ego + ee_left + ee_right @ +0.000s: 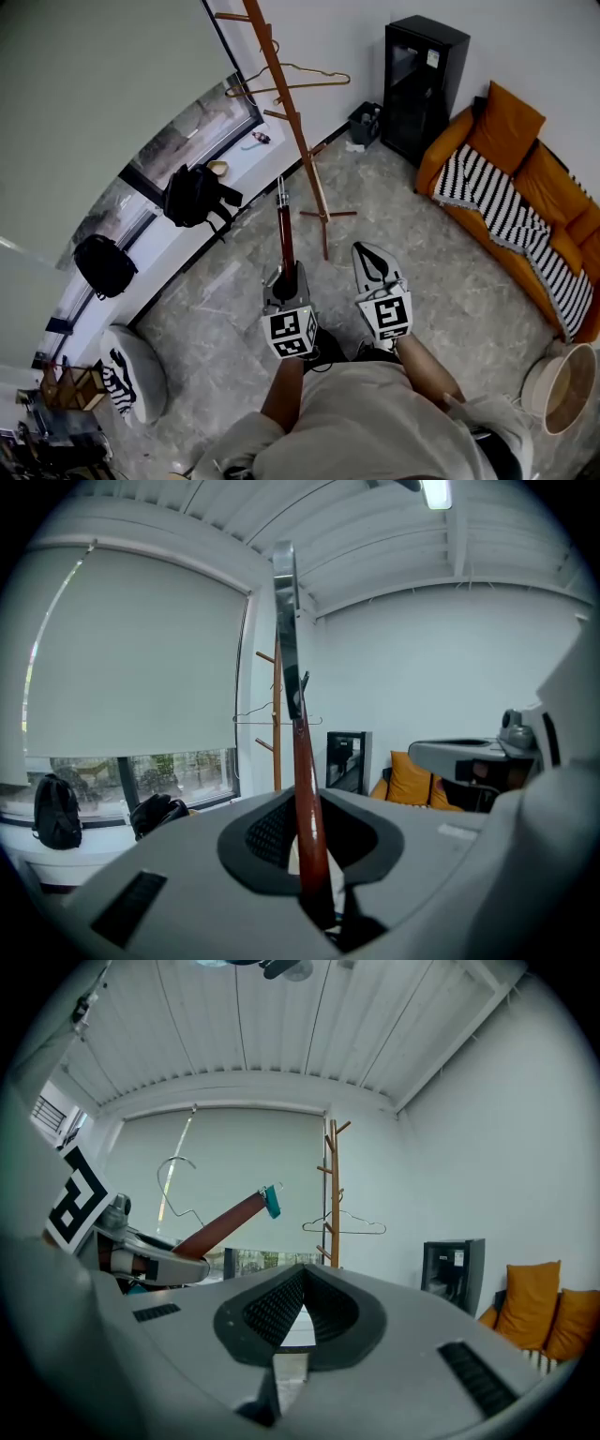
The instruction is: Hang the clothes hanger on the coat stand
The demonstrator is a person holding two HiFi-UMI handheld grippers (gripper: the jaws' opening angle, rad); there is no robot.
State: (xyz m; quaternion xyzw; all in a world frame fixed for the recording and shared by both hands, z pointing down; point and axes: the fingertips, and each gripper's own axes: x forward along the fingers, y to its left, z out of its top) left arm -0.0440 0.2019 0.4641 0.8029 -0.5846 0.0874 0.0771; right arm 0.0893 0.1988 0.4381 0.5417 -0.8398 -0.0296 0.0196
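Note:
My left gripper [286, 272] is shut on a dark red-brown wooden hanger [284, 234], which stands edge-on and points toward the coat stand. In the left gripper view the hanger [302, 761] rises from the jaws of the left gripper [314, 841]. The right gripper view shows the hanger [220, 1222] from the side, with a teal tip and a wire hook. The wooden coat stand [291, 112] rises ahead on the floor. A thin wire hanger [300, 82] hangs on one of its pegs. My right gripper [367, 251] is beside the left one, shut and holding nothing.
A black cabinet [422, 84] and a small bin [366, 122] stand by the back wall. An orange sofa [511, 187] with a striped blanket runs along the right. Two black backpacks [197, 197] lie on the window sill at left. A round basket [562, 384] sits at lower right.

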